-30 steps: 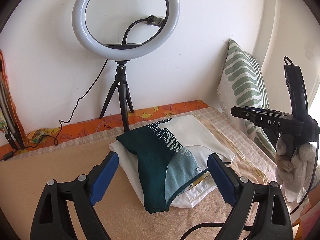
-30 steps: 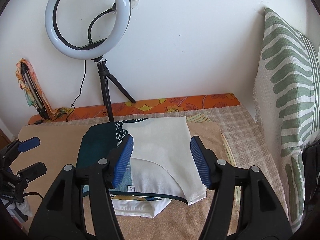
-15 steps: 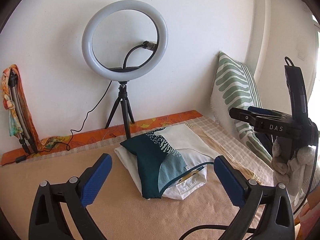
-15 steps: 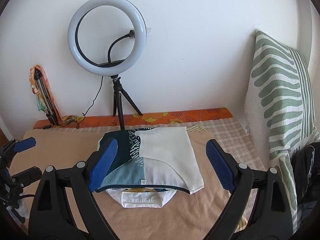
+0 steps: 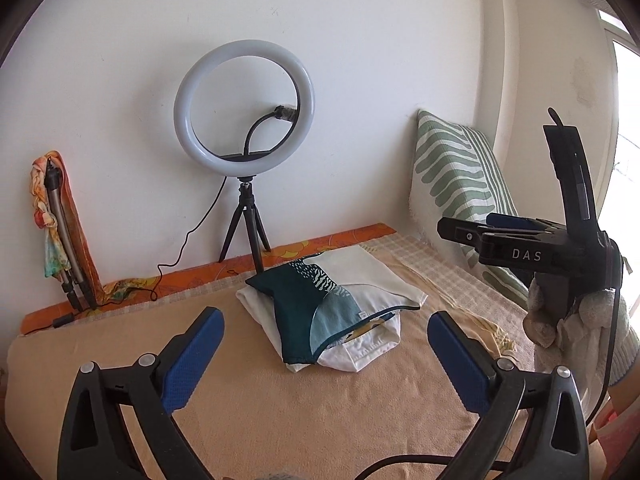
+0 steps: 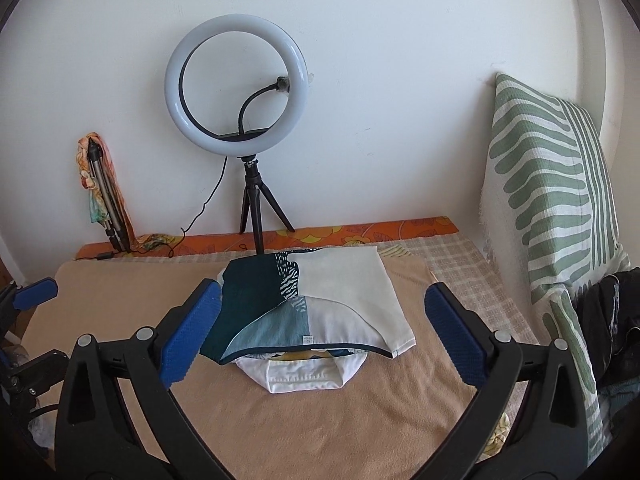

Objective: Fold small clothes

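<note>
Both the left claw (image 5: 324, 354) and right claw (image 6: 322, 332) hover released above the folded clothes (image 6: 316, 308).

both wrist views face the wall, sharing the folded clothes (image 5: 332, 312) (image 6: 316, 308) from near

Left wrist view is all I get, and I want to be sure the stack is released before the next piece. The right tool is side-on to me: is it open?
Observer: Yes. The right tool is open, jaws wide apart, with nothing between them.
Operator: What is behind it, by the pillow?
Observer: A dark garment is heaped against the lower part of the pillow.
Operator: How does the stack look head-on?
Observer: The band of the white piece shows below the near hem of the top, roughly centred.
</note>
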Tool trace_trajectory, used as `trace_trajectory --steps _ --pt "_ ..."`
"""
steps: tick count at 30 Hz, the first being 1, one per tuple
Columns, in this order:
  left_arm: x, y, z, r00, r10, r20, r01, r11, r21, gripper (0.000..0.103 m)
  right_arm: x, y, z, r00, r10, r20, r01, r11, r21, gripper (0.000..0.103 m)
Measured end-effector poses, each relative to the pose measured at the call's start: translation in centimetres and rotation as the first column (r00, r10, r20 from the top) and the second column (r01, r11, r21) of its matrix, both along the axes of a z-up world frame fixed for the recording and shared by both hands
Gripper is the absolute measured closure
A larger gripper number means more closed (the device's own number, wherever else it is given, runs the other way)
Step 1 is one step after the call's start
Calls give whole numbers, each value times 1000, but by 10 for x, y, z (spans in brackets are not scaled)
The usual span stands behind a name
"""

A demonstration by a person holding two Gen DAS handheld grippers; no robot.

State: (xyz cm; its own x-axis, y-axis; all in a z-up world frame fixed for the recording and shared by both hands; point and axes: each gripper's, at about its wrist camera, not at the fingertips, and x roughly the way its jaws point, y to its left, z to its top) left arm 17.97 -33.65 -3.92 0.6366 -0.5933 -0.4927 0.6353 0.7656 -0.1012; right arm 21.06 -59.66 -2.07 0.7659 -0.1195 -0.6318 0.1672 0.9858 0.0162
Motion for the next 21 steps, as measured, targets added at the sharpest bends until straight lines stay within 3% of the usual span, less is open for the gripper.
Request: trace_trajectory --steps 13,21 --pt "-24 14 -15 998 39 -58 -37 999 39 0 -40 19 -4 999 -47 13 47 999 -14 0" --pt "-33 19 -15 999 39 -37 -37 998 47 0 -46 20 -9 999 -52 6 52 998 -19 0"
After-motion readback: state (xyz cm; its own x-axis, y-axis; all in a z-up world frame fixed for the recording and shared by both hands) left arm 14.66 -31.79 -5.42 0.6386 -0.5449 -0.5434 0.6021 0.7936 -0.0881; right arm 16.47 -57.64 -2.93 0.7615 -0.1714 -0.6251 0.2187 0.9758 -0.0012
